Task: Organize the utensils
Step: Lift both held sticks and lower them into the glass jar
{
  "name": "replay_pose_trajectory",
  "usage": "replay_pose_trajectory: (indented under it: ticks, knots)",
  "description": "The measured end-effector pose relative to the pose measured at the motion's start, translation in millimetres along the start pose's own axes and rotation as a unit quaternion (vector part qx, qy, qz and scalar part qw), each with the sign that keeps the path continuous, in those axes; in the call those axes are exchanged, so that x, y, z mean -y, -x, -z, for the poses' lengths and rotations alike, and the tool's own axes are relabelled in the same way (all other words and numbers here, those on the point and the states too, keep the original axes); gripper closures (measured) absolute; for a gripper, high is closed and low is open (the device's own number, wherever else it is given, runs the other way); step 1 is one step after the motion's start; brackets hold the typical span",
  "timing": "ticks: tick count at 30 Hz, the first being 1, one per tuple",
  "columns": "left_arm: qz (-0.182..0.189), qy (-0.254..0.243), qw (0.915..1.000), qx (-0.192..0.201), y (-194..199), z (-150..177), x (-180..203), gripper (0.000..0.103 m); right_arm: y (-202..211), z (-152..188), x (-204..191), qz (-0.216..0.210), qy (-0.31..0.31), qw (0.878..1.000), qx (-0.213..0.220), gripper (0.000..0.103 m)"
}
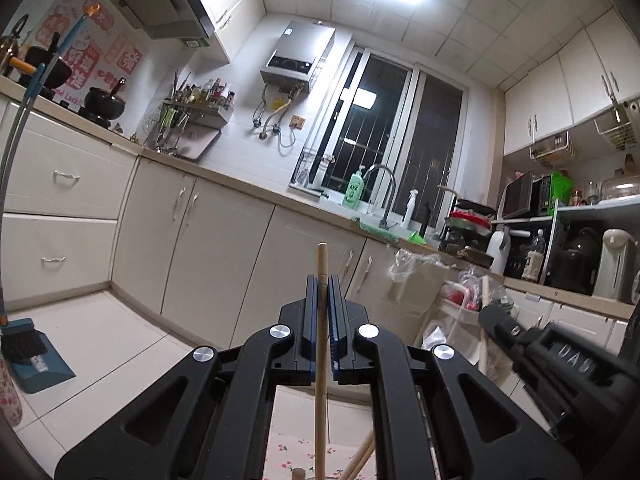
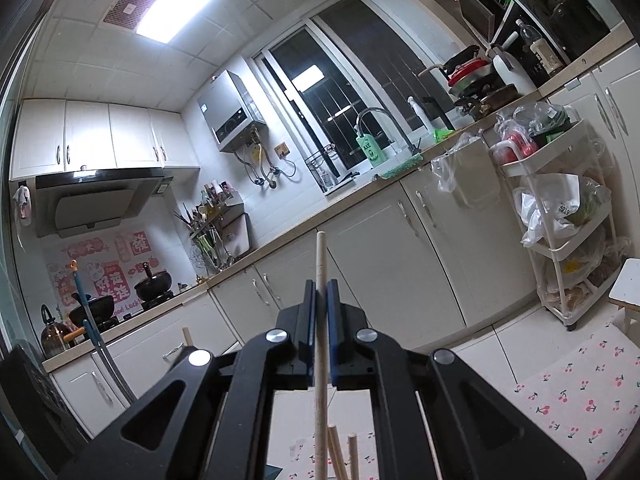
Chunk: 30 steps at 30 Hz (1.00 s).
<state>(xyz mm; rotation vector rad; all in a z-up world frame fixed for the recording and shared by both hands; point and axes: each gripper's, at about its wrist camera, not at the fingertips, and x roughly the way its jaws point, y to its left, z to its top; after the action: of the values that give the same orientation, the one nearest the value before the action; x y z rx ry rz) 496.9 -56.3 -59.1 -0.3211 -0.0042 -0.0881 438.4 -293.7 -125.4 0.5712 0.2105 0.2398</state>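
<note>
Gripping one wooden stick apiece, we hold the left gripper [image 1: 323, 280] clamped on a tan chopstick [image 1: 321, 320] and the right gripper [image 2: 320, 286] clamped on a paler chopstick [image 2: 320, 320] — both upright. Below, more stick ends [image 2: 340, 452] rise over the cherry-print cloth [image 2: 580, 400] — their holder is hidden.

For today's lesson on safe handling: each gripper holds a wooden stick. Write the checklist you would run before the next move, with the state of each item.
1. Left gripper clamped on its wooden stick: ok.
2. Right gripper clamped on its pale stick: ok.
3. Both sticks stand upright between the pads: ok.
4. The two grippers apart from each other: ok; the right one shows off to the side in the left view.
5. Where the sticks should go: cannot tell; no holder is identifiable.
6. Loose sticks lie below: cannot tell if clear.
</note>
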Motion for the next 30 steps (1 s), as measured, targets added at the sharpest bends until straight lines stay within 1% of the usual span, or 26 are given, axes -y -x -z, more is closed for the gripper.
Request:
replay_pose_trajectory:
  ticks: [7,11,16,21,24,25,26,27,29,30]
  knots:
    - [-0.01,-0.019,0.9997,-0.012,-2.4,18.9,-1.7,0.098,-0.3,1.6,3.9,0.006,0.0,1.0,-0.001,0.096]
    - [-0.008,-0.024,0.9992,-0.03,-3.3,28.4,-3.5,0.098,1.0,1.8,6.5,0.01,-0.003,1.0,-0.002,0.096]
    - [0.002,-0.043,0.9977,-0.052,4.7,37.1,-5.5,0.098,1.4,3.4,9.7,0.011,-0.008,1.0,-0.008,0.096]
    - [0.018,-0.06,0.9955,-0.071,21.0,32.8,-9.6,0.097,1.4,4.3,9.1,0.009,-0.012,1.0,-0.01,0.097]
    - [0.024,-0.065,0.9952,-0.068,36.1,21.5,-15.1,0.085,-0.9,5.0,3.2,0.003,-0.012,1.0,-0.005,0.097]
    - [0.023,-0.062,0.9957,-0.065,41.5,17.0,-18.4,0.077,-1.8,4.8,1.4,0.001,-0.012,1.0,-0.004,0.097]
    - [0.021,-0.057,0.9964,-0.06,49.6,11.8,-25.1,0.073,-3.3,5.1,-2.1,-0.001,-0.009,1.0,0.0,0.097]
    - [0.018,-0.053,0.9968,-0.058,55.2,8.1,-30.0,0.071,-4.7,5.4,-4.9,-0.003,-0.006,1.0,0.003,0.097]
    - [0.007,-0.043,0.9975,-0.056,67.4,2.9,-44.3,0.066,-8.3,7.3,-10.4,-0.007,0.0,1.0,0.01,0.097]
    - [0.004,-0.039,0.9976,-0.056,71.7,2.3,-50.0,0.065,-10.7,9.0,-12.9,-0.007,0.005,1.0,0.013,0.097]
